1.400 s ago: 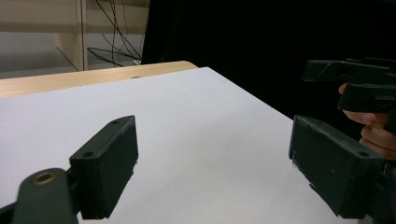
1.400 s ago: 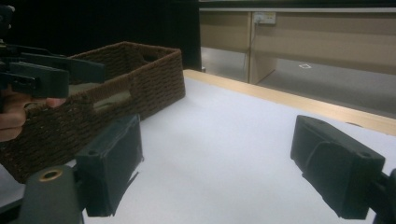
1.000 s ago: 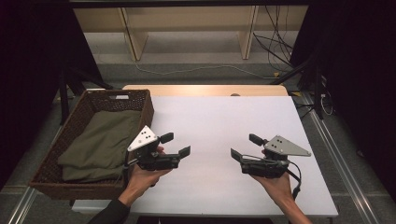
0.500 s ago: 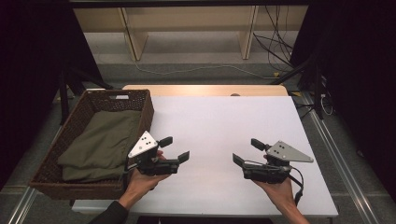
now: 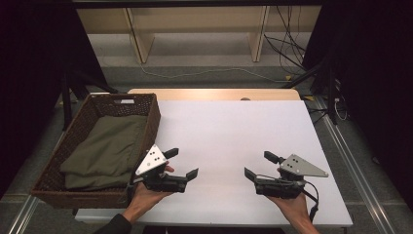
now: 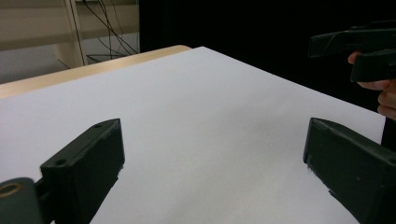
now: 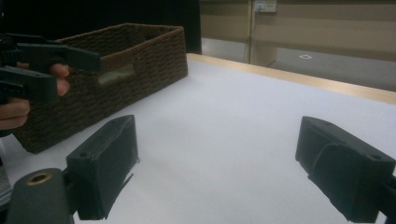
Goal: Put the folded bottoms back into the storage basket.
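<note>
**Snag risk at the basket wall**

Nothing gripped on either side. At the left claw (image 5: 183, 163), jaws wide apart, just been opening, with bare desk (image 5: 229, 131) between them and no thing in the gap. At the right claw (image 5: 259, 165), the same: spread wide, just been opening, empty, low over the near edge and well apart from the left.

Inside the basket (image 5: 155, 114), at the desk's left side, the folded cloth (image 5: 104, 151) lying flat, just beside the left claw, with the basket's near right corner between the two.

Likely trouble, as a judgement:
- Catching a jaw on the woven wall when reaching in from this low angle, then shoving or tipping the basket instead of clearing its rim.
- Pinching one layer only, with the fold dropping open on lifting.
- Dragging fabric over the rough rim and snagging it.
- Swinging the right claw across and knocking the left hand (image 5: 146, 195), or fouling the trailing cable (image 5: 311, 207).

Materials:
- Basket: dark brown wicker, coarse and ribbed, rectangular, with steep walls and a handle slot in the end wall, plain from the right gripper view.
- Cloth: olive-green fabric, matte, soft and limp, folded to a long rectangle with rounded edges.
- Desk: smooth white top, with a pale wooden strip along the far edge.
- Claws: hard, black, blocky jaws under grey three-cornered plates.
</note>
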`<state>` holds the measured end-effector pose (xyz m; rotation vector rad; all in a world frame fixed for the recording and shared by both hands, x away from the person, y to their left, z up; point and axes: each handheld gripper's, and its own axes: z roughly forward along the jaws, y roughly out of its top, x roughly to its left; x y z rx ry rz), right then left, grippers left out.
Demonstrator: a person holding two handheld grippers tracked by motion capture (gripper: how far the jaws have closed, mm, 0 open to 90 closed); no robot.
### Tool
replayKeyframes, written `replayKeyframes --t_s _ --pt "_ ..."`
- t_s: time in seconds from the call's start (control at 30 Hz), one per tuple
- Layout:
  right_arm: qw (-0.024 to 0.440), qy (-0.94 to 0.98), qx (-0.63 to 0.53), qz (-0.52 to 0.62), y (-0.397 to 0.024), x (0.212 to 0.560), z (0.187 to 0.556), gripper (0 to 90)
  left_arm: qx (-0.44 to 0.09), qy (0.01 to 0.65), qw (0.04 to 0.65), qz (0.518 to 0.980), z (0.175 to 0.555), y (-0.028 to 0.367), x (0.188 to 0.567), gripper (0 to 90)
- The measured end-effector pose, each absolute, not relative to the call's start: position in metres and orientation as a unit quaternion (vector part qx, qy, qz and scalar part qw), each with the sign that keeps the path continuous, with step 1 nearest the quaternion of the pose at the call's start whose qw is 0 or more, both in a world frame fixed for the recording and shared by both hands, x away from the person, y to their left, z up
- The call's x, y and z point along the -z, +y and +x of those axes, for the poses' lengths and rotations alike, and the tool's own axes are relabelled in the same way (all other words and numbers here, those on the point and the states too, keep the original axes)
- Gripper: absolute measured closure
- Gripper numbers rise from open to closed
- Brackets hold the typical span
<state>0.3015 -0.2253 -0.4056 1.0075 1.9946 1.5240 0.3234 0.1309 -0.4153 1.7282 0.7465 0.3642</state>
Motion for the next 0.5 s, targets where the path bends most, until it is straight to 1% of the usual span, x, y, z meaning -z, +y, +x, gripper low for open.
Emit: replayKeyframes --t_s 0.2,0.5 --pt "0.222 0.718 -0.548 0.366 -0.2299 0.4077 0.2987 14.2 -0.155 0.322 0.564 0.744 0.3161 0.1271 0.4191 5.4" --pt "0.217 0.715 -0.553 0.368 -0.2307 0.4081 0.2974 14.2 -0.149 0.334 0.577 0.730 0.3167 0.1301 0.4133 5.3"
